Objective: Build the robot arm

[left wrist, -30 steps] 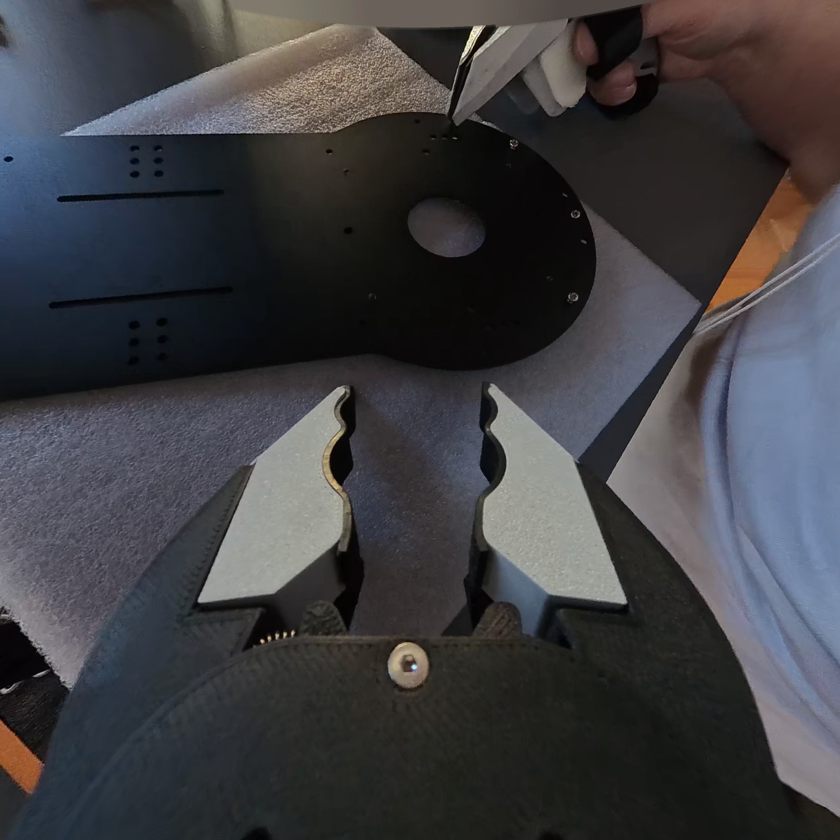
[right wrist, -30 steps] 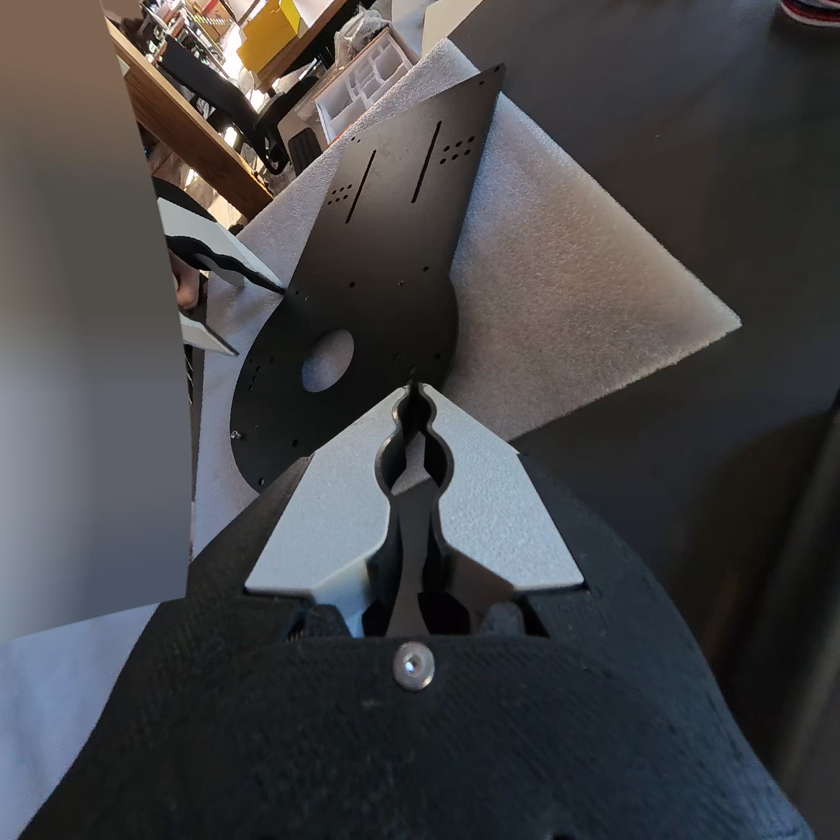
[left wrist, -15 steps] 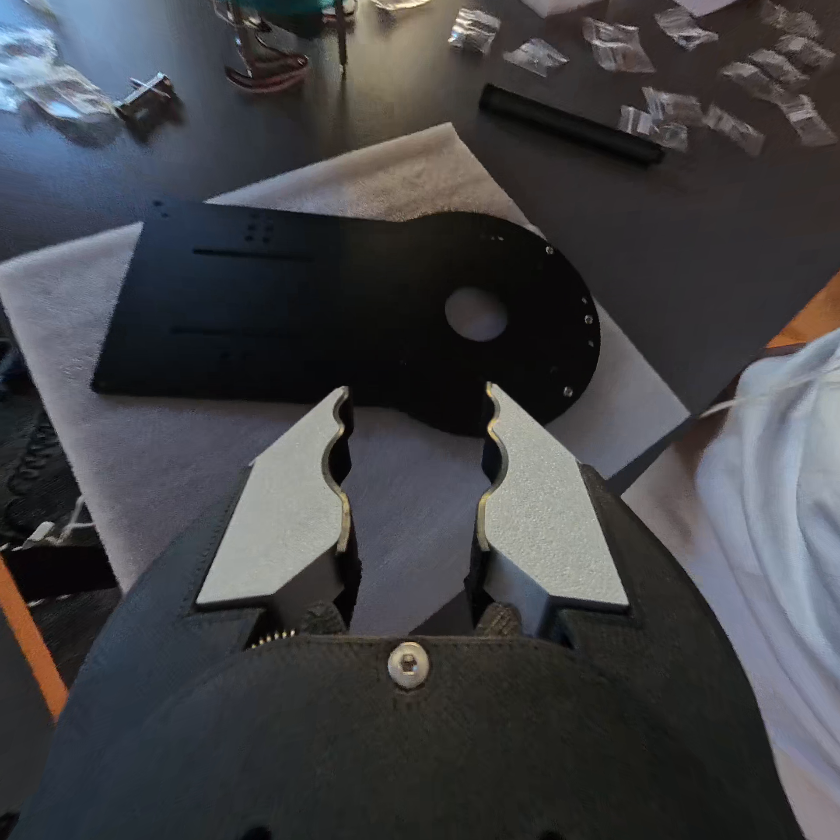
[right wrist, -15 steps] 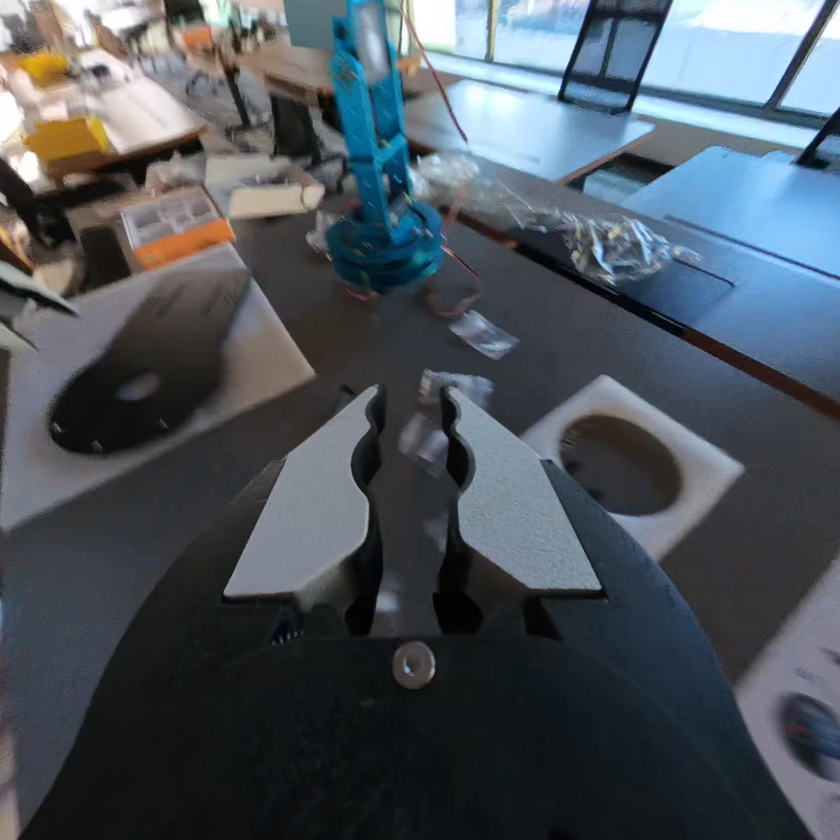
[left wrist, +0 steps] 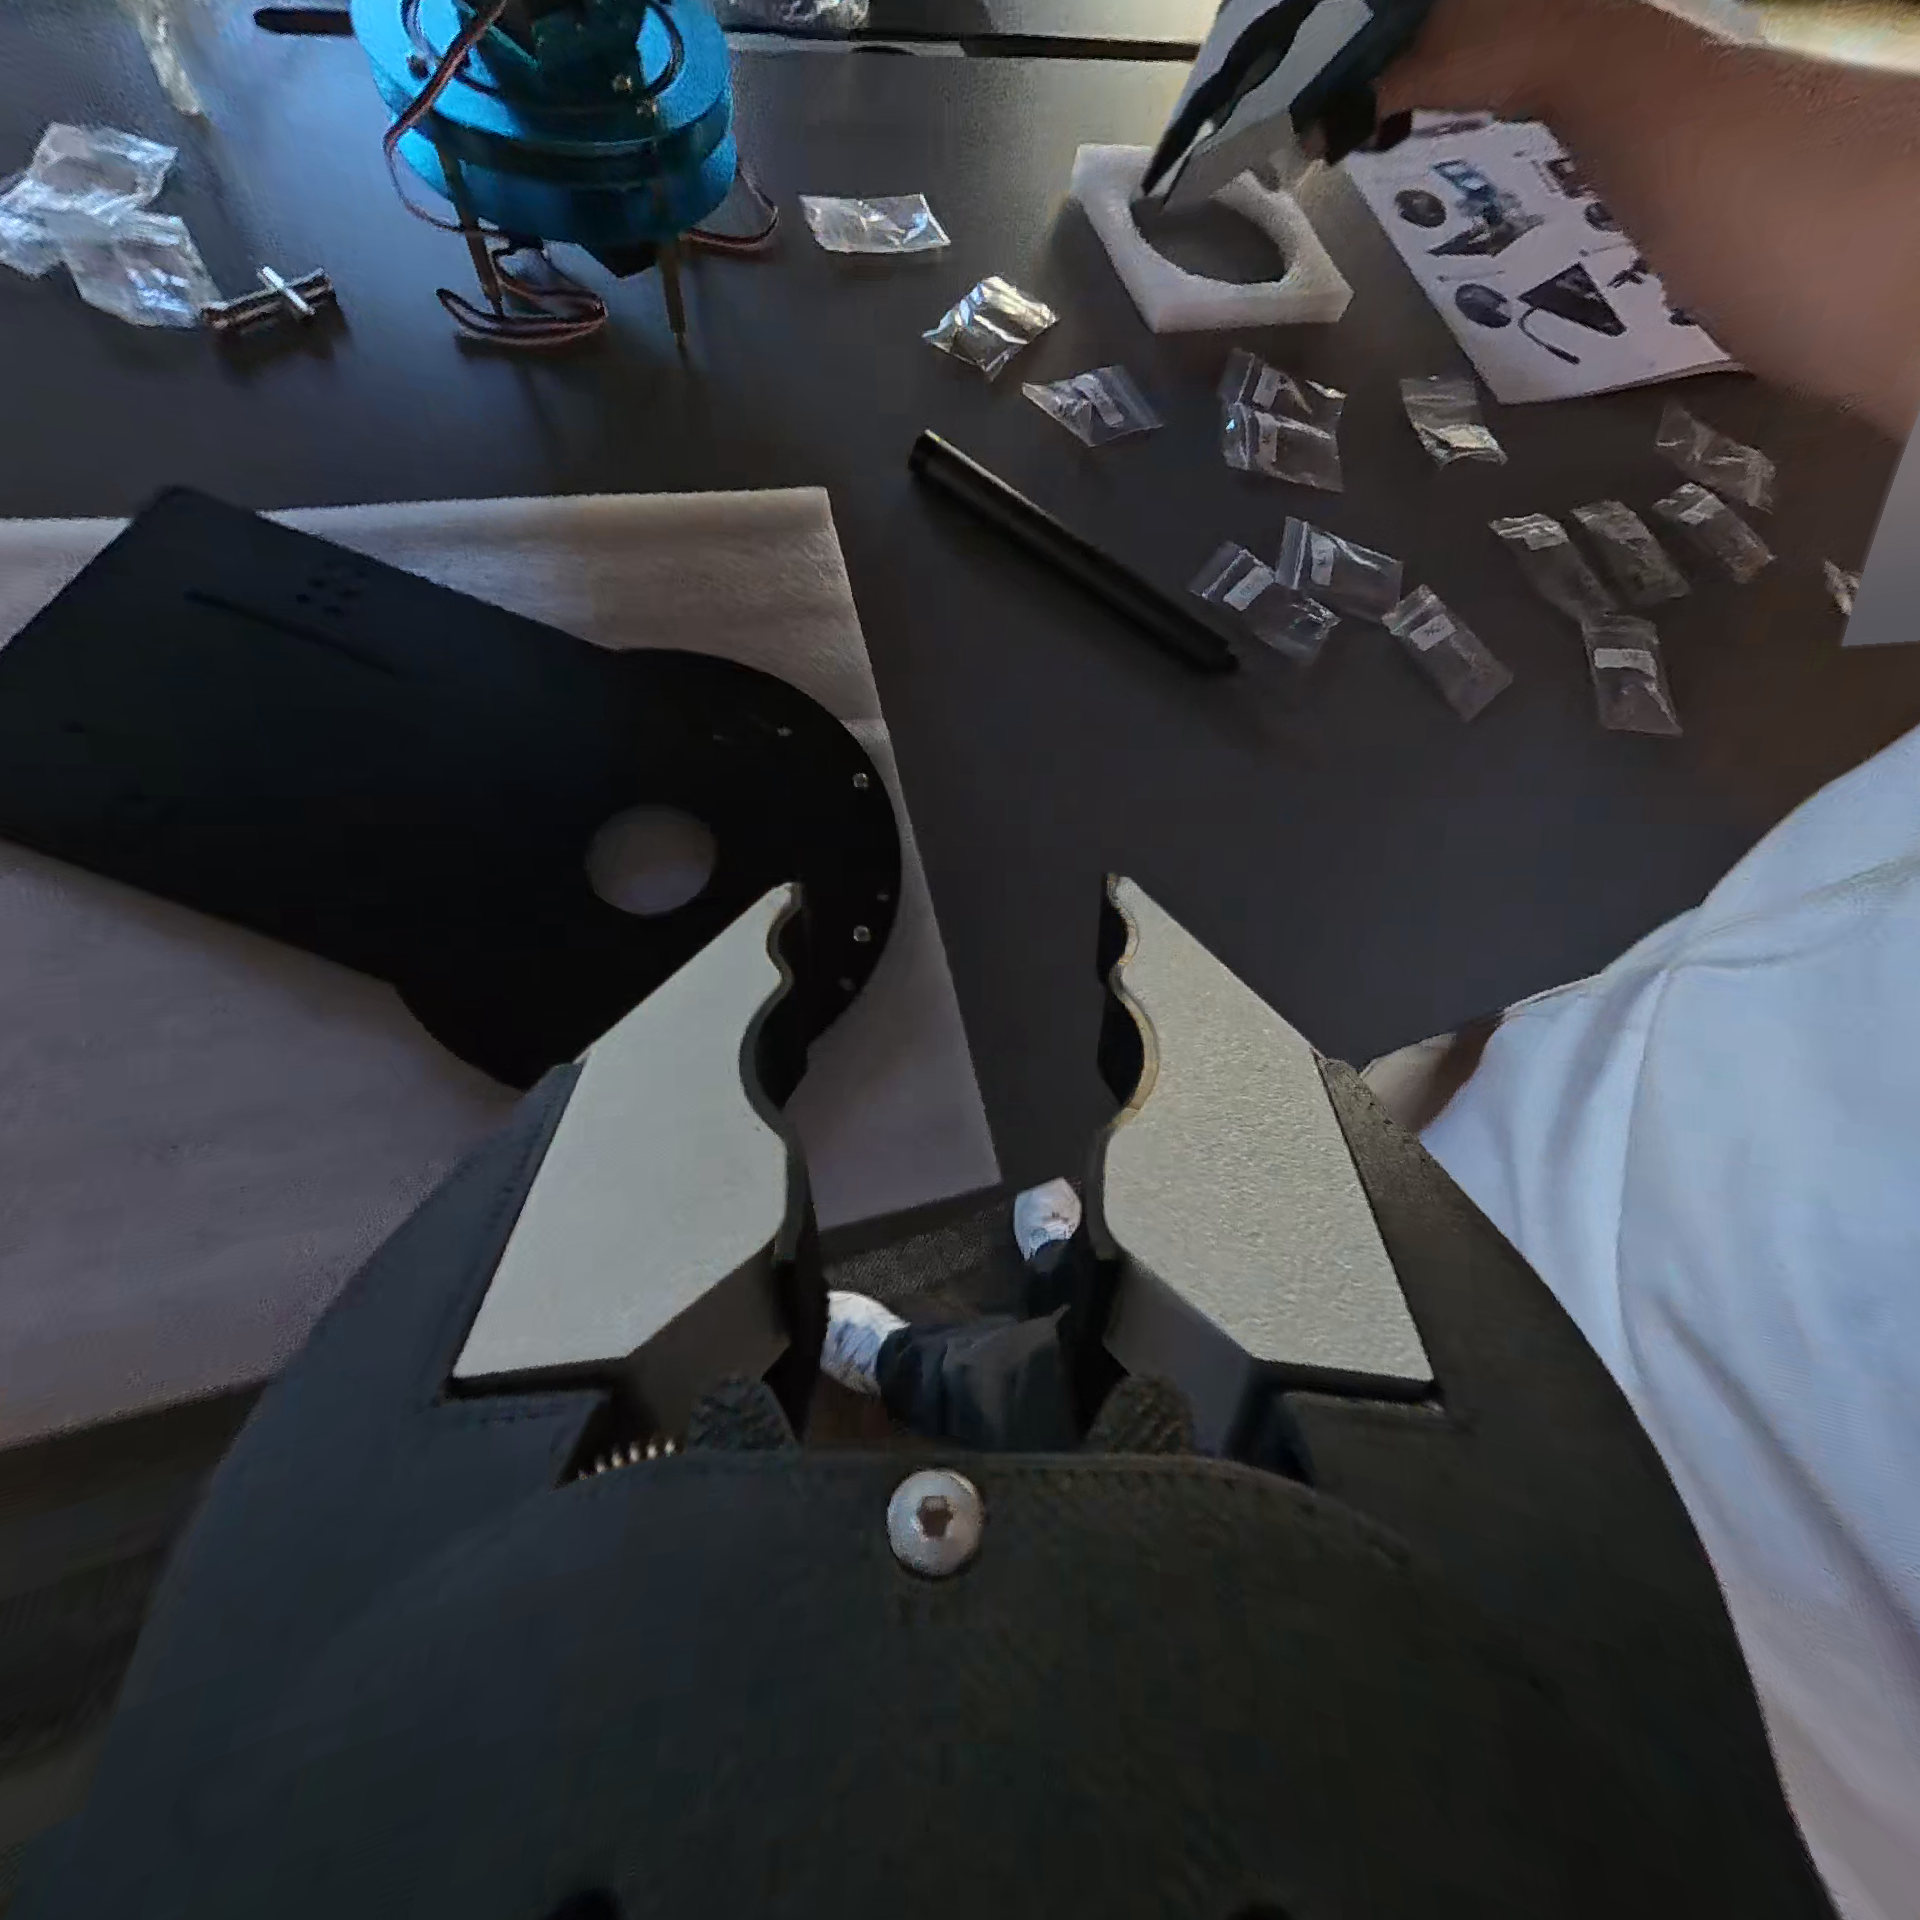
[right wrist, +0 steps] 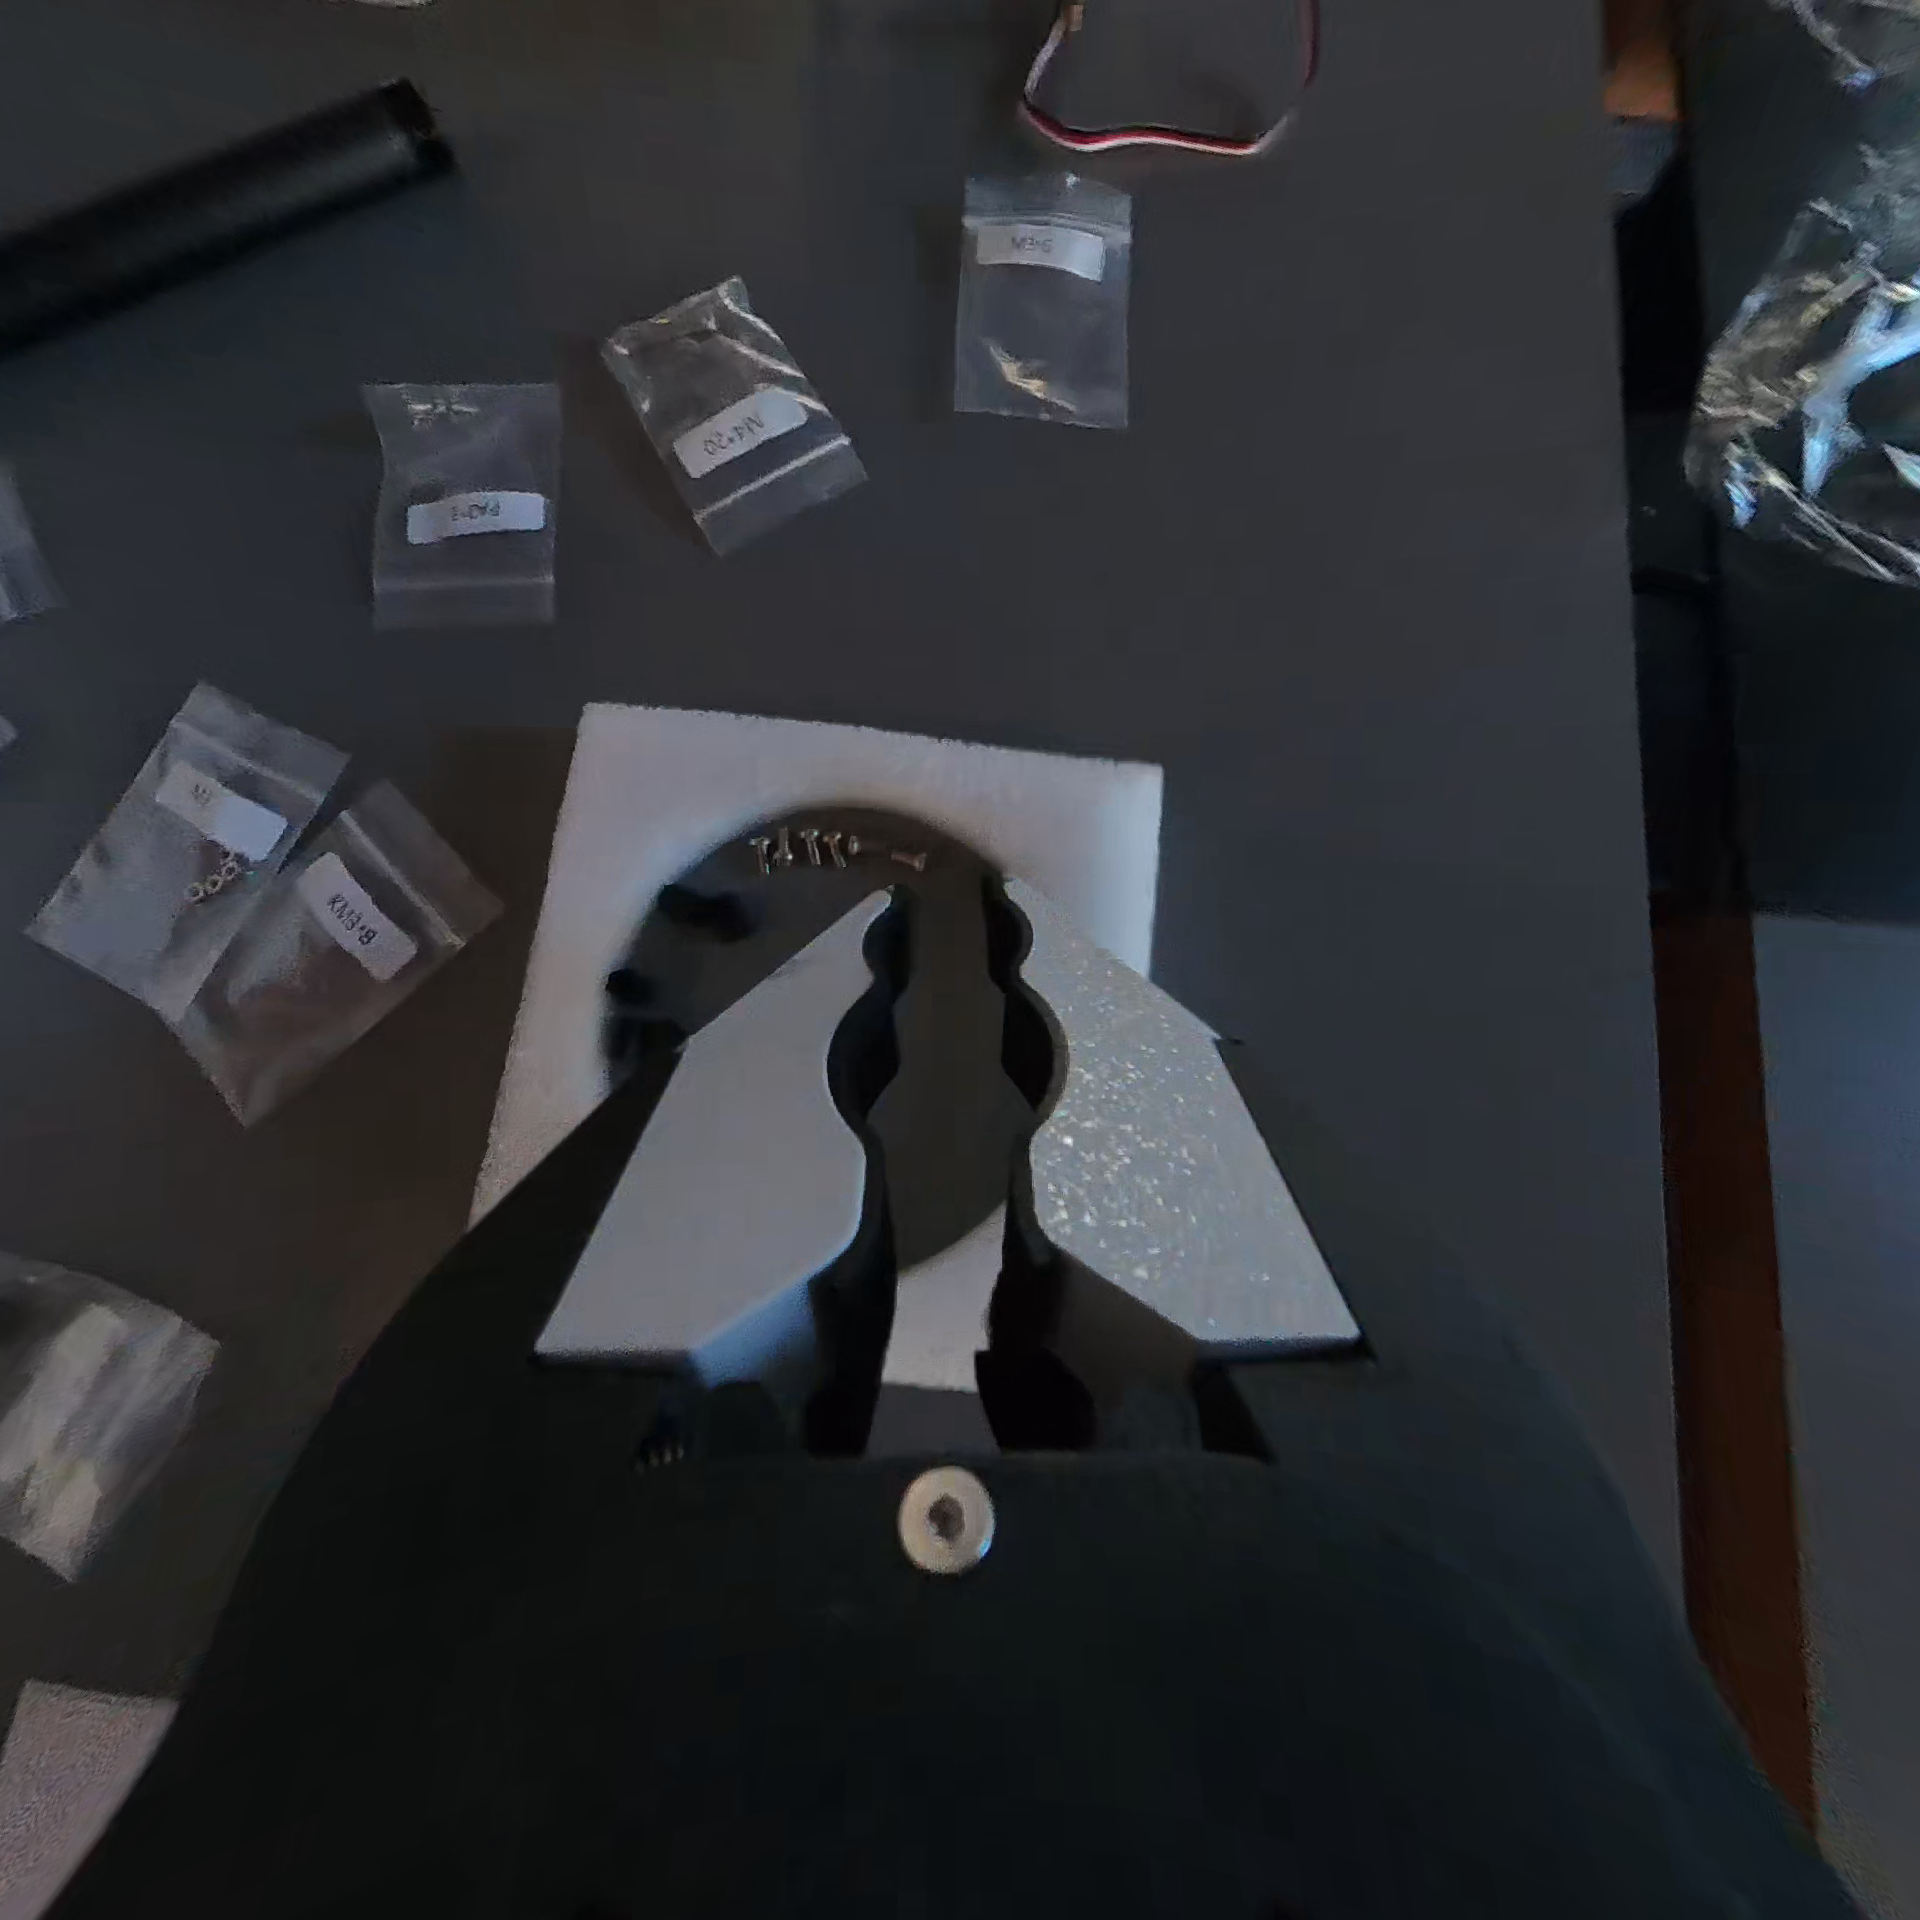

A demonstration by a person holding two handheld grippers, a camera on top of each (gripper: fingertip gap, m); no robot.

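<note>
screws (right wrist: pixel 836 854) in a row inside foam ring (right wrist: pixel 623 790), r gripper (right wrist: pixel 940 896) slightly parted above

An assembly workbench in a workshop or robotics lab: a dark table (left wrist: pixel 1195 831) strewn with small clear zip bags of hardware (right wrist: pixel 1042 301), each bearing a white label; a drilled black plate (left wrist: pixel 395 790) on grey foam sheet (left wrist: pixel 156 1091); a blue servo-driven mechanism (left wrist: pixel 551 114) with trailing wires; a printed parts sheet (left wrist: pixel 1538 260); a white foam tray (right wrist: pixel 644 883) holding tiny screws (right wrist: pixel 831 854).
</note>
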